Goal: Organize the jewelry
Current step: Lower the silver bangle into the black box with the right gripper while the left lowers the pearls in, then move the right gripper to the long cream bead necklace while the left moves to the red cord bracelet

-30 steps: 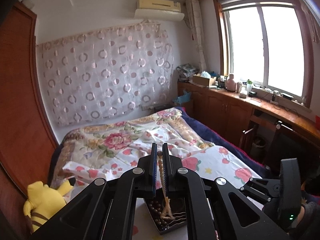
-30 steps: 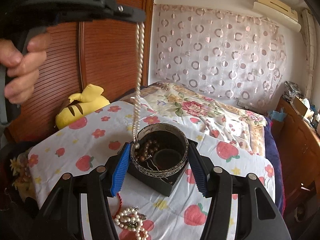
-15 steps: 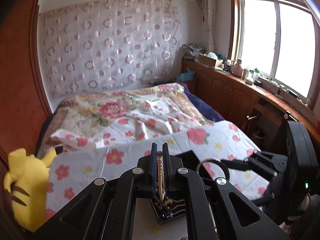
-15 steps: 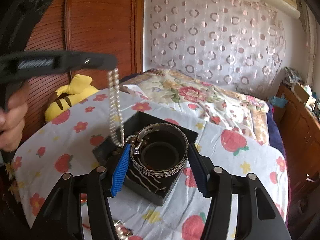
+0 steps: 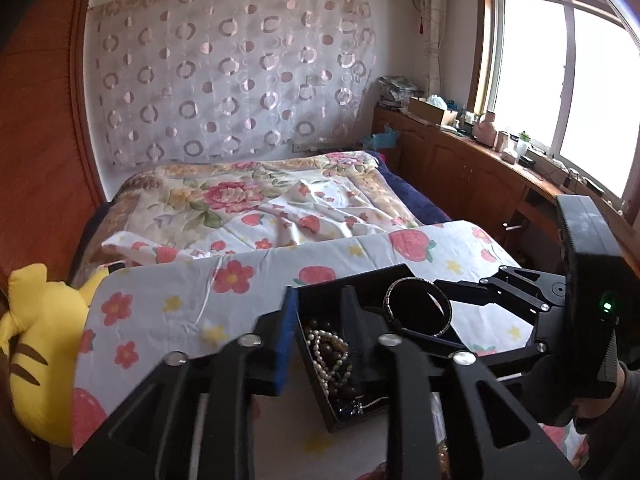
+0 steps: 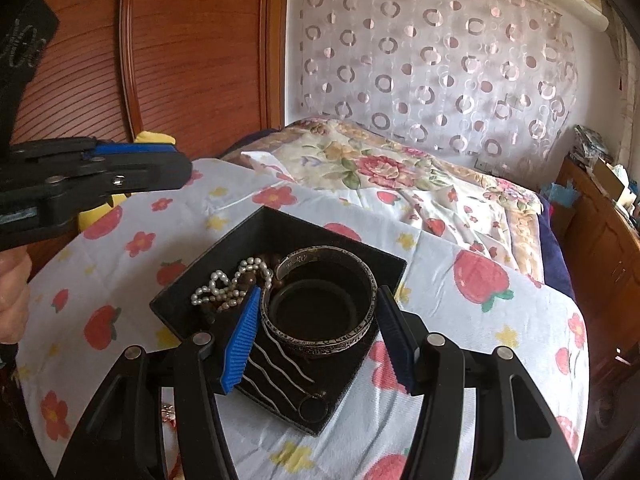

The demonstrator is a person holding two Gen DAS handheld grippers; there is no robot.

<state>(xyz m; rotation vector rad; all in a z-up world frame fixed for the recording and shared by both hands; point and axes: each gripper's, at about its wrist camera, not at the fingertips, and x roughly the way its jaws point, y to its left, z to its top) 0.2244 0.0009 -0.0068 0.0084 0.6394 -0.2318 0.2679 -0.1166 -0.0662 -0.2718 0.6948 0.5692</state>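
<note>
Now dropped: pearl strand (image 6: 224,286) heaped in black tray (image 6: 224,256), left gripper (image 5: 320,332) opening, empty; right gripper (image 6: 316,332) clamping silver bangle (image 6: 320,300) above tray (next in).

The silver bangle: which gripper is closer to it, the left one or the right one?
Right. The right gripper has the bangle between its fingers, over the black box. The left gripper, jaws opening, is above the pearls beside it.
</note>
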